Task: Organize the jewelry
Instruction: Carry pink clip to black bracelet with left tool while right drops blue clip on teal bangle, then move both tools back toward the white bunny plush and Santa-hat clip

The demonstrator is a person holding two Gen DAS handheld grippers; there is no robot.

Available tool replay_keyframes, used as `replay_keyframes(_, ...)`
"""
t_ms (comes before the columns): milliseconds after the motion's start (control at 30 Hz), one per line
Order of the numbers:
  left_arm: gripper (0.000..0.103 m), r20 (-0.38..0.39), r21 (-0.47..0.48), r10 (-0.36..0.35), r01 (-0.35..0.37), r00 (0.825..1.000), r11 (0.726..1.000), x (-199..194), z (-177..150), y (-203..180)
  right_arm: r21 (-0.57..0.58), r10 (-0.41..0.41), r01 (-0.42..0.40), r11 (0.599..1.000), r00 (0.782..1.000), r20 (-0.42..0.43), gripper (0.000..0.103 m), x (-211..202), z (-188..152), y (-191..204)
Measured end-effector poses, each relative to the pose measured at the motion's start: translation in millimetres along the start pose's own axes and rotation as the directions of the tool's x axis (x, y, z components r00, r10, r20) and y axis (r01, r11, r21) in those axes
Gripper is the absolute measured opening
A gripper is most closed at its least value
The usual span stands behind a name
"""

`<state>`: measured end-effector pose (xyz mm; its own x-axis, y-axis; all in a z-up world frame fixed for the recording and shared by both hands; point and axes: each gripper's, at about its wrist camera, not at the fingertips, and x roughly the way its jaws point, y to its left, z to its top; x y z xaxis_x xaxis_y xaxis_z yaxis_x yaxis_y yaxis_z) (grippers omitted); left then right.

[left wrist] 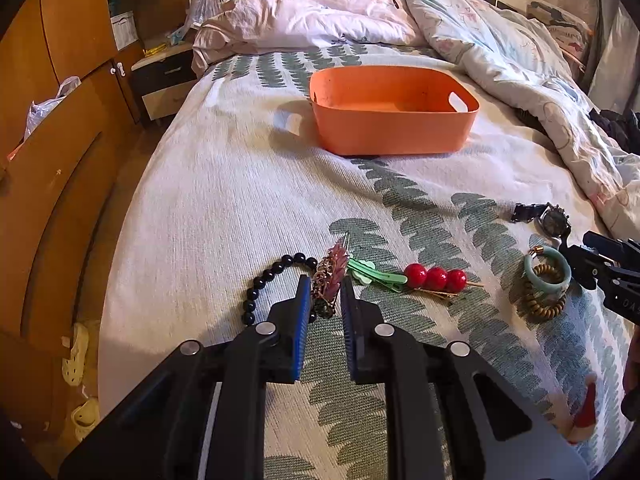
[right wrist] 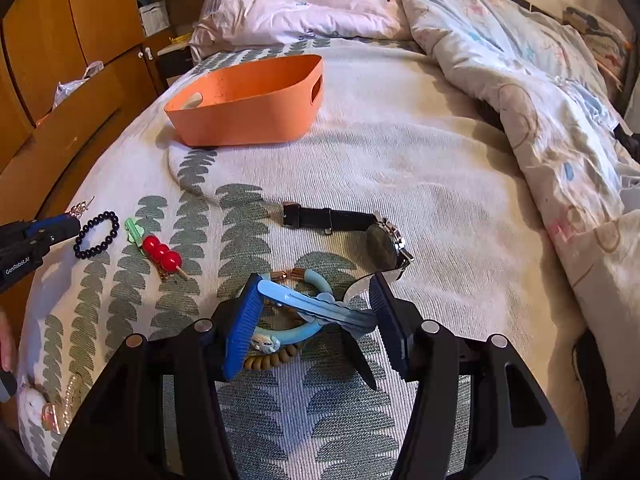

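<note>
My left gripper (left wrist: 325, 280) is shut on a pink, ornate hair clip (left wrist: 332, 270) just above the bed. A black bead bracelet (left wrist: 256, 282) lies under and left of it. To its right lie a green clip (left wrist: 376, 276) and a red berry hairpin (left wrist: 436, 278). My right gripper (right wrist: 315, 280) is shut on a light blue hair clip (right wrist: 316, 306) that spans crosswise between its pads. Below it rest a pale green bangle (right wrist: 298, 334) and a coiled hair tie (right wrist: 272, 360). A black-strapped watch (right wrist: 384, 246) lies just beyond. The orange basket (left wrist: 394, 120) stands farther up the bed.
A leaf-patterned bedspread (left wrist: 224, 208) covers the bed, with a rumpled duvet (left wrist: 500, 52) along the right and far side. Wooden wardrobes (left wrist: 60, 140) run along the left. Pearl pieces (right wrist: 60, 408) lie near the bed's front left corner in the right wrist view.
</note>
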<state>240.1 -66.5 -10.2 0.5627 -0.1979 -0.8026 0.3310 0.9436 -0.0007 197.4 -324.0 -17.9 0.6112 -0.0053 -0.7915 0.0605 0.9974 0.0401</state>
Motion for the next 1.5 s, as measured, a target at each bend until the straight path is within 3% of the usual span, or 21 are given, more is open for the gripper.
replay_keyframes(367,0.017,0.002,-0.001,0.007,-0.007,1.0,1.0,0,1,-1,0.008,-0.001,0.001,1.0,1.0,-0.012,0.059,2,-1,0)
replay_keyframes(433,0.018,0.006,-0.002,0.01,-0.01,1.0,1.0,-1,1,-1,0.003,-0.009,0.009,1.0,1.0,-0.01,0.07,1,-1,1)
replay_keyframes(600,0.028,0.017,-0.006,0.012,-0.012,1.0,1.0,-9,1,-3,-0.012,-0.02,0.02,1.0,1.0,0.011,0.08,-4,1,5)
replay_keyframes(700,0.051,0.035,0.003,0.026,-0.026,0.999,1.0,-18,1,-8,-0.018,-0.017,0.017,1.0,0.999,0.029,0.083,-11,1,8)
replay_keyframes(733,0.067,0.044,0.004,0.026,-0.026,0.999,1.0,-22,1,-10,-0.018,-0.017,0.017,1.0,0.999,0.035,0.084,-14,2,9)
replay_keyframes(767,0.075,0.063,0.001,0.03,-0.03,0.998,1.0,-29,0,-11,-0.018,-0.015,0.016,1.0,0.999,0.039,0.084,-16,2,10)
replay_keyframes(1033,0.097,0.123,0.002,0.073,-0.073,0.99,0.997,-70,-9,-25,-0.034,0.004,0.0,0.999,0.994,0.109,0.087,-61,-1,29)
replay_keyframes(1267,0.098,0.167,0.033,0.138,-0.146,0.976,0.989,-104,-30,-42,-0.03,-0.002,0.007,1.0,0.988,0.153,0.089,-106,-17,39)
replay_keyframes(1500,0.098,0.203,0.016,0.149,-0.155,0.968,0.988,-131,-59,-49,-0.002,-0.008,0.008,1.0,0.98,0.201,0.089,-150,-36,40)
